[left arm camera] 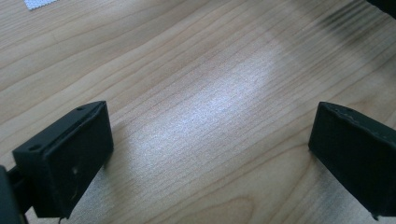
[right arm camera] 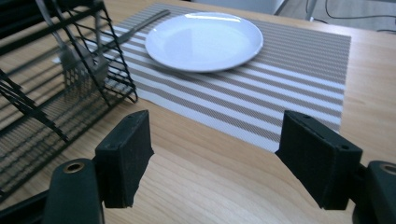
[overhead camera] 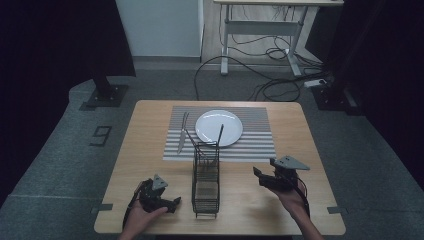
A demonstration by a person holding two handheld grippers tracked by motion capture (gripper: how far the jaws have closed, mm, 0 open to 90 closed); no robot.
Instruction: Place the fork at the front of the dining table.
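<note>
Grippers both wide open and empty, left gripper and right gripper flanking wire rack, table.

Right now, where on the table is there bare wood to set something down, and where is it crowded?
Bare wood lies between the wire rack and the right gripper, along the table's left edge beside the placemat, and right of the placemat. The middle is crowded: plate, cutlery, rack.

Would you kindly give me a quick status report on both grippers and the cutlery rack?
Left gripper open, resting low on table. Right gripper open, nothing held. Wire cutlery rack upright between them, utensils inside. Path clear.
</note>
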